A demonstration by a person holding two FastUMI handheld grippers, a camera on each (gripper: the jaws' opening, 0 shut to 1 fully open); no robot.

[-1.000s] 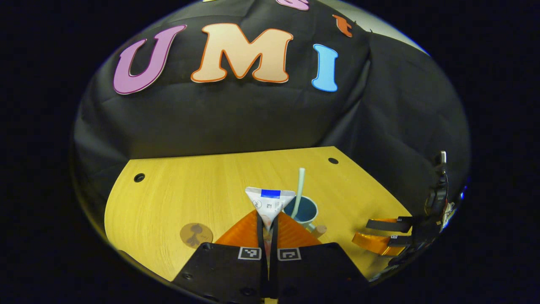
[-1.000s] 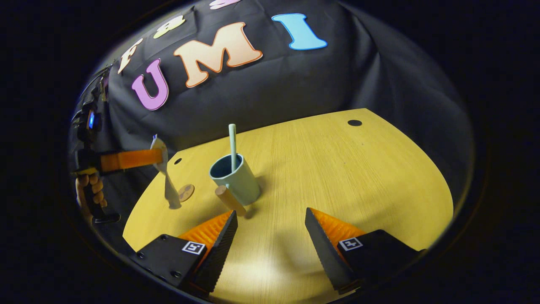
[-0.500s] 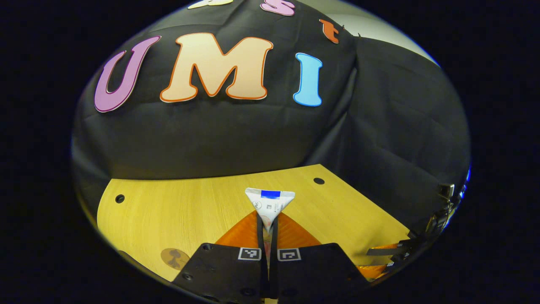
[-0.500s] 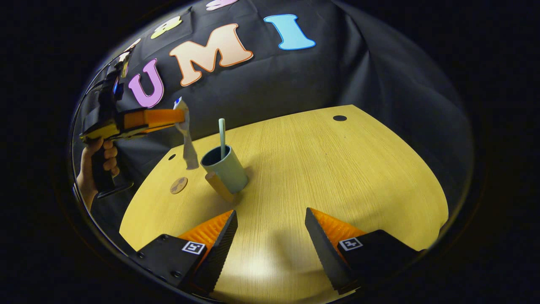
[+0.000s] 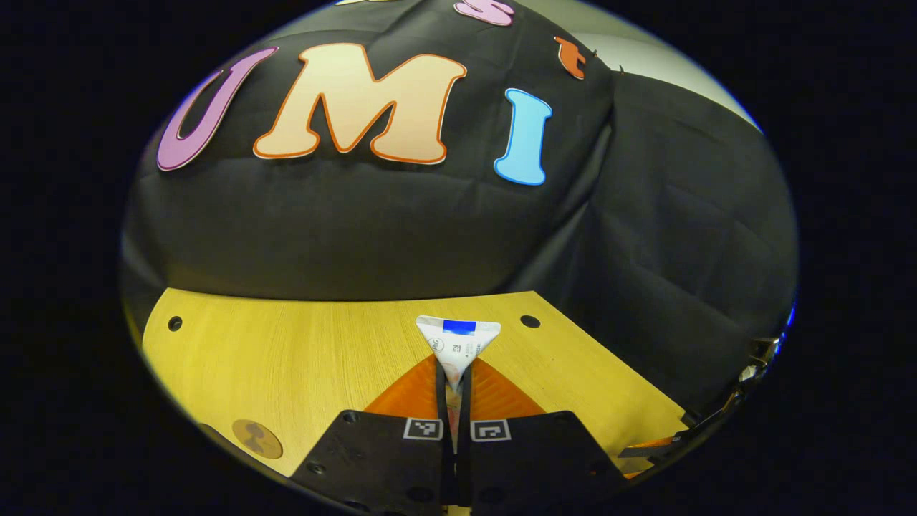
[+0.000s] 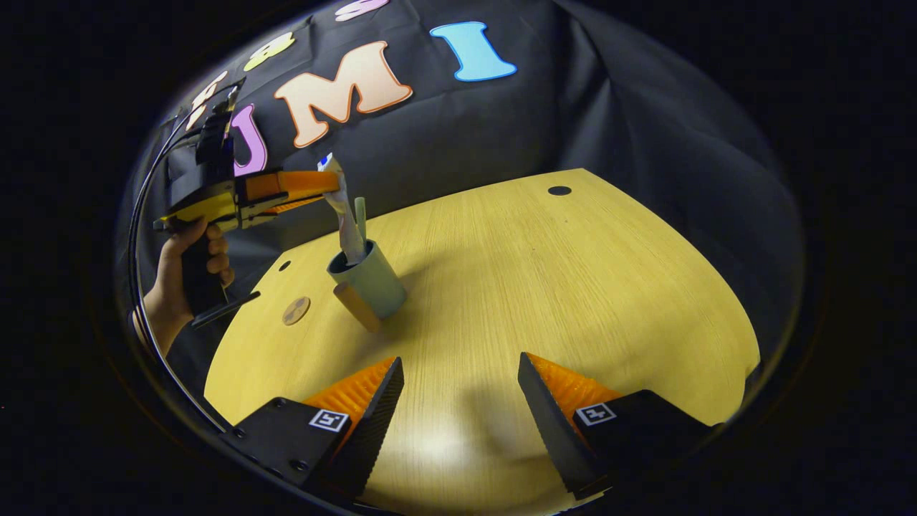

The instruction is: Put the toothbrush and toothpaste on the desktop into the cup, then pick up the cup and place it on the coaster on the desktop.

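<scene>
Toothpaste (image 6: 344, 215) tip inside cup (image 6: 376, 283)

In your right gripper view, the cup (image 6: 369, 281) stands on the surface (image 6: 544, 287) toward its far left part; the toothbrush (image 6: 359, 215) stands upright inside it, and the toothpaste (image 6: 344, 215) hangs just left of the toothbrush with its lower end at the cup's mouth; the coaster (image 6: 295, 310) lies left of the cup, apart from it; your left gripper (image 6: 326, 188) holds the toothpaste by its upper end, above the cup; your right gripper (image 6: 458, 401) sits nearest you, over the front of the surface, well apart from the cup; in your left gripper view, the toothpaste (image 5: 458, 342) sits between your fingers (image 5: 415, 394), and the coaster (image 5: 256, 438) lies low to the left.
</scene>
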